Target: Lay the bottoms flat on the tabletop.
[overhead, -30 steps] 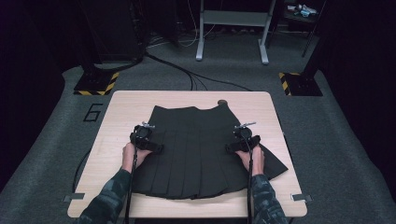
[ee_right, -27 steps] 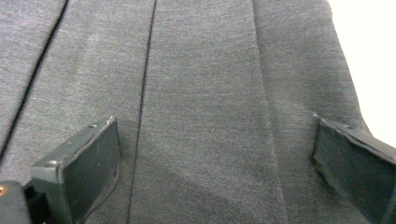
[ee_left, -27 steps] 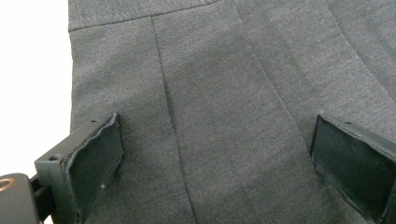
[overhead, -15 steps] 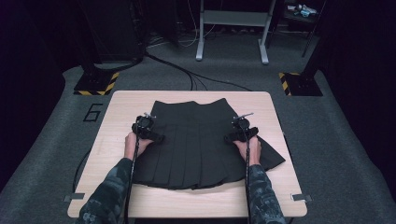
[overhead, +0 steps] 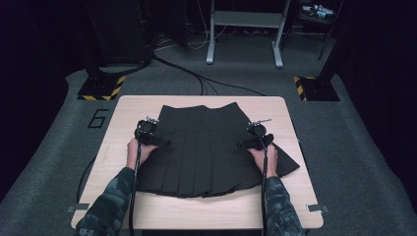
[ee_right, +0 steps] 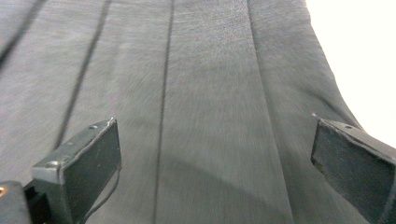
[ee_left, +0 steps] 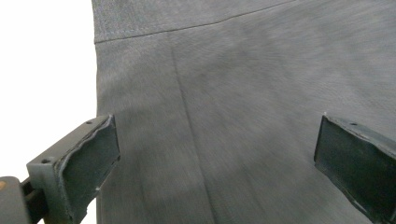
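We saw a black pleated skirt (overhead: 204, 150) lying flat on the light wooden bench (overhead: 290, 211), its waistband toward the far edge and its hem toward the person. A corner of the cloth stuck out at the right, near the right edge of the bench. The left tongs (overhead: 146, 132) sat over the left side of the skirt, just below the waistband, with the left hand (overhead: 134, 150) behind them. The right tongs (overhead: 256, 136) sat over the right side at about the same level, with the right hand (overhead: 263, 155) behind them.

In the left gripper view the left tongs (ee_left: 215, 163) stood spread wide, with nothing between the jaws; beneath them we saw grey-looking cloth, a pleat line and the stitched waistband seam, with the skirt's side edge beside one jaw. In the right gripper view the right tongs (ee_right: 215, 163) were likewise spread wide over the pleats, holding nothing. We could not tell whether the jaws touched the cloth.
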### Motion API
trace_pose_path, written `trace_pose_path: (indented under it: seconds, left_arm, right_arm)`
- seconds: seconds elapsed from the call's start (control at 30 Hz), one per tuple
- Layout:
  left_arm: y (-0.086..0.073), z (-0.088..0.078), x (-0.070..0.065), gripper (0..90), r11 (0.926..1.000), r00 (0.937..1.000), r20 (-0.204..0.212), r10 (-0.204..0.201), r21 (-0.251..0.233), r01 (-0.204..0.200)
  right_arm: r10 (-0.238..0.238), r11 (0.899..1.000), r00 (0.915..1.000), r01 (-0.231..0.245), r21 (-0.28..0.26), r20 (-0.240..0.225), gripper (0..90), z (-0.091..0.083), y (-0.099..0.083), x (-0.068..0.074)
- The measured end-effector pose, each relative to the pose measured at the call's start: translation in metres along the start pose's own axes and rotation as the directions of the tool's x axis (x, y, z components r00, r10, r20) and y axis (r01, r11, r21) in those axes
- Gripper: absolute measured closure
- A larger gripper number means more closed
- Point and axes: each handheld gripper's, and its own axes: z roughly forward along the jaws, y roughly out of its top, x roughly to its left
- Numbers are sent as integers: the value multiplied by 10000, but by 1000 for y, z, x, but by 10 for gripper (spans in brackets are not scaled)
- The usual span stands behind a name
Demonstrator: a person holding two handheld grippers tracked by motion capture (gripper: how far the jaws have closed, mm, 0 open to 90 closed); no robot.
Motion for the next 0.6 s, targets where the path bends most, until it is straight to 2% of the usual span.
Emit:
trace_pose_path:
  seconds: [0.03,0.1,0.13,0.17,0.2,0.23,0.27,0.3,0.33,0.43,0.53,0.6]
  left_arm:
    - [-3,-9,-1,2,9996,9998,-101,168,-225,-171]
    - [-8,-21,-2,0,9996,9999,15,172,-234,-172]
    - [-13,-29,-3,0,9985,9995,-65,318,-453,-321]
    - [-15,-34,-5,6,9983,9990,-160,406,-409,-412]
    - [-20,-40,-6,0,9983,9998,90,177,-560,-172]
    - [-24,-47,-7,0,9971,9996,166,227,-729,-215]
    - [-28,-53,-9,2,9965,9995,51,318,-779,-313]
    - [-31,-58,-10,0,9962,9994,128,323,-809,-311]
    - [-36,-64,-12,1,9944,9992,160,369,-1000,-352]
    - [-54,-81,-20,1,9914,9974,71,719,-1098,-707]
    - [-73,-94,-26,0,9886,9960,-33,896,-1215,-893]
    - [-86,-100,-29,1,9888,9962,-113,860,-1213,-867]
  right_arm:
    - [12,10000,10000,-12,-25,-7,10,-4,-2,1]
    - [-107,9991,9999,105,-409,-50,12,-19,-13,0]
    - [-183,9987,9997,175,-469,-166,12,-24,-16,0]
    - [-204,9978,9997,194,-634,-153,13,-32,-22,0]
    - [-197,9974,9997,188,-693,-127,16,-36,-26,0]
    - [-250,9963,9995,232,-824,-206,17,-43,-32,0]
    - [-264,9960,9996,252,-852,-125,17,-48,-37,0]
    - [-409,9949,9991,400,-921,-83,18,-53,-42,1]
    - [-456,9946,9990,451,-939,-29,18,-57,-45,2]
    - [-667,9925,9977,674,-1021,109,19,-72,-60,5]
    - [-783,9898,9966,807,-1171,250,20,-85,-78,6]
    - [-791,9895,9962,828,-1183,355,20,-91,-89,6]
